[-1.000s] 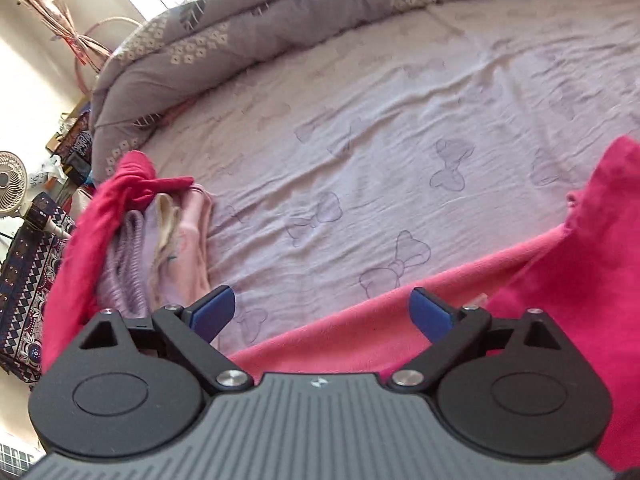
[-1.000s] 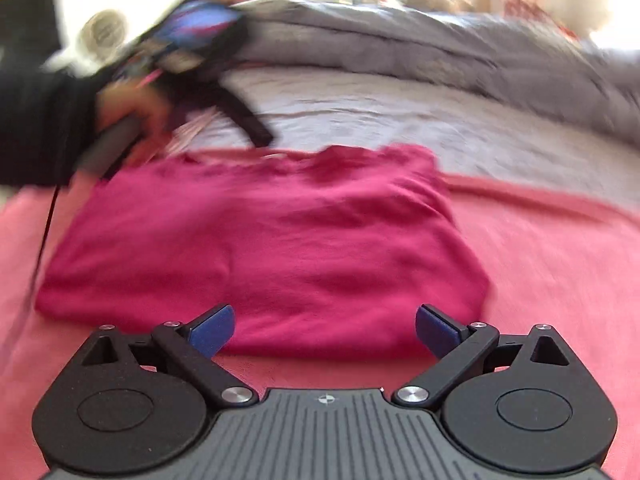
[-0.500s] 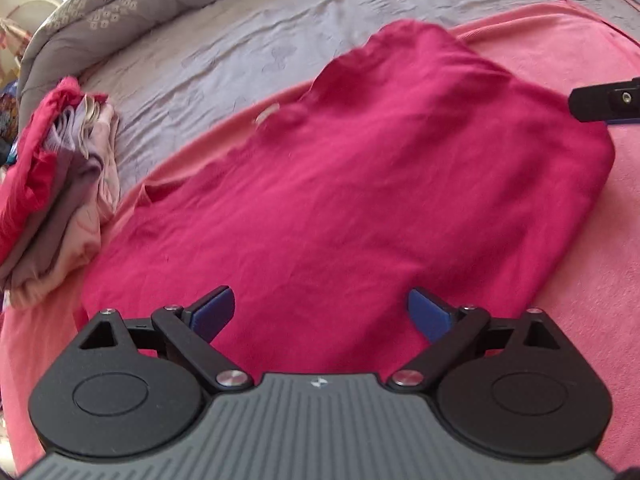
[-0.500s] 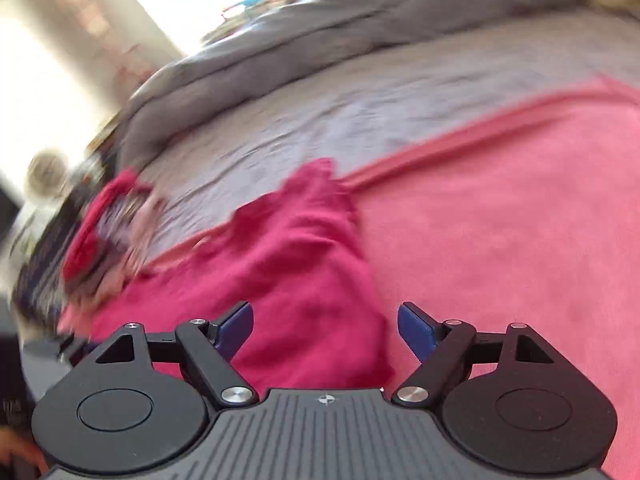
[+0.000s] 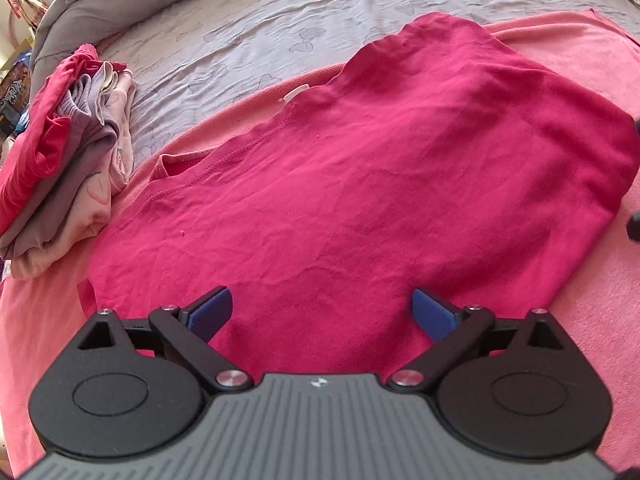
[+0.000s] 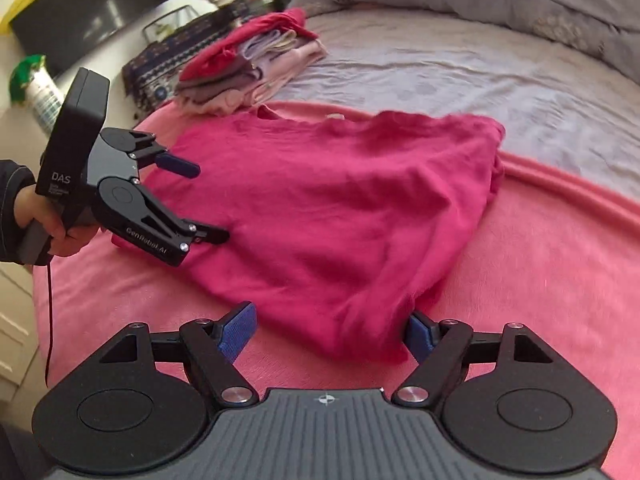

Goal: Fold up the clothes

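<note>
- The shirt (image 5: 380, 168), crimson, lies partly folded on a pink blanket (image 5: 592, 320) spread over the bed (image 5: 248, 32).
- Left tongs (image 5: 322, 312) hover over the shirt's near edge, jaws spread wide, gripping nothing; in the right view they (image 6: 204, 204) sit at the shirt's left side, held by a hand (image 6: 52, 224).
- Right tongs (image 6: 332, 330) are released too, jaws apart on either side of the shirt's near corner, the right pad just behind the cloth.
- A pile (image 6: 248, 64) of folded clothes rests beside the shirt, at the blanket's far left edge.
</note>
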Available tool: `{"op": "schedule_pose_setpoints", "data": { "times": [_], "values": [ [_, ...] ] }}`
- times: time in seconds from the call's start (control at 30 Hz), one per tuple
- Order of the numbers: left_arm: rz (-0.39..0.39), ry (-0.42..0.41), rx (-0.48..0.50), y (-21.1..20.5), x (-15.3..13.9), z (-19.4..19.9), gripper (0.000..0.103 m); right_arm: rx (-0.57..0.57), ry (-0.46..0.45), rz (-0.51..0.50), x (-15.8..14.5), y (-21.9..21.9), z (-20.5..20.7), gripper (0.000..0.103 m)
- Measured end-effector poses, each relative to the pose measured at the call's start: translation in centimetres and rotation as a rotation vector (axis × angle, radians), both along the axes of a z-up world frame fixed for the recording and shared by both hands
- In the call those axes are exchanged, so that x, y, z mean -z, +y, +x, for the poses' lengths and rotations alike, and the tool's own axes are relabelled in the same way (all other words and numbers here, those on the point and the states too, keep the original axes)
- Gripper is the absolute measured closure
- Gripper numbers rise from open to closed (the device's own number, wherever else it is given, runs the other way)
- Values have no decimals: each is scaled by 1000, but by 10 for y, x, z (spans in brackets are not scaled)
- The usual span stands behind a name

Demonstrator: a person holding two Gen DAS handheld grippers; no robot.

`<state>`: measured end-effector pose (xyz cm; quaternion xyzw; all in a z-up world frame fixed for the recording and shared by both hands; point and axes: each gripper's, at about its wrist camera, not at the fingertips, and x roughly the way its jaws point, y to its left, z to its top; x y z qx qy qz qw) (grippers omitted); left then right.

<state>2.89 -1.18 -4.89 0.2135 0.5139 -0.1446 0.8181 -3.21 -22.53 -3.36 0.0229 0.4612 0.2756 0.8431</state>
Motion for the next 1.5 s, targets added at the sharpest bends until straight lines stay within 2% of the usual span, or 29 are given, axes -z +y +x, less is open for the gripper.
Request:
{"op": "schedule_pose_setpoints", "data": {
  "times": [0.13,0.17,0.2,0.23,0.3,0.37,0.5,0.57,0.6,0.7,0.8,0.9,1.0,1.1,1.13,1.17,1.2,1.27,1.3,1.4,1.5],
  "values": [
    [9,3,-14,-1,2,1,0,-105,-8,10,2,3,22,28],
    [12,4,-18,-1,3,1,0,-127,16,24,6,4,27,32],
    [13,5,-23,-1,3,1,0,-148,47,41,10,5,29,41],
    [8,11,-35,1,4,2,0,-175,76,50,14,4,28,45],
    [3,15,-51,2,4,1,0,-235,118,53,21,2,23,46],
    [6,13,-56,2,5,0,0,-277,133,7,25,-3,15,46],
    [11,11,-63,2,4,-1,0,-318,153,-12,26,-17,8,48],
    [13,11,-69,2,4,-1,0,-326,151,-33,26,-19,9,55],
    [14,11,-70,1,4,-1,0,-327,148,-47,26,-19,10,62],
    [15,9,-75,2,5,-2,0,-251,151,-112,26,-22,17,96],
    [13,8,-72,3,5,-3,0,-135,221,-51,28,-41,21,97],
    [10,9,-62,6,6,-5,0,-68,240,-21,30,-56,16,97],
    [5,15,-56,12,5,-10,0,19,288,57,34,-77,13,98],
    [1,21,-54,22,4,-20,0,98,337,192,37,-104,10,97],
    [1,24,-57,27,4,-24,0,132,347,210,39,-111,8,95],
    [1,28,-59,31,3,-27,0,185,363,196,40,-119,9,88],
    [5,30,-60,35,2,-30,0,237,379,182,41,-127,9,70],
    [14,36,-60,42,1,-36,0,347,371,185,40,-143,8,71],
    [19,38,-58,46,0,-39,0,395,351,125,35,-145,8,71],
    [21,44,-54,55,-1,-46,0,355,230,26,11,-118,10,71],
    [56,45,-24,59,-1,-56,0,266,195,181,4,-83,14,71]
  ]
}}
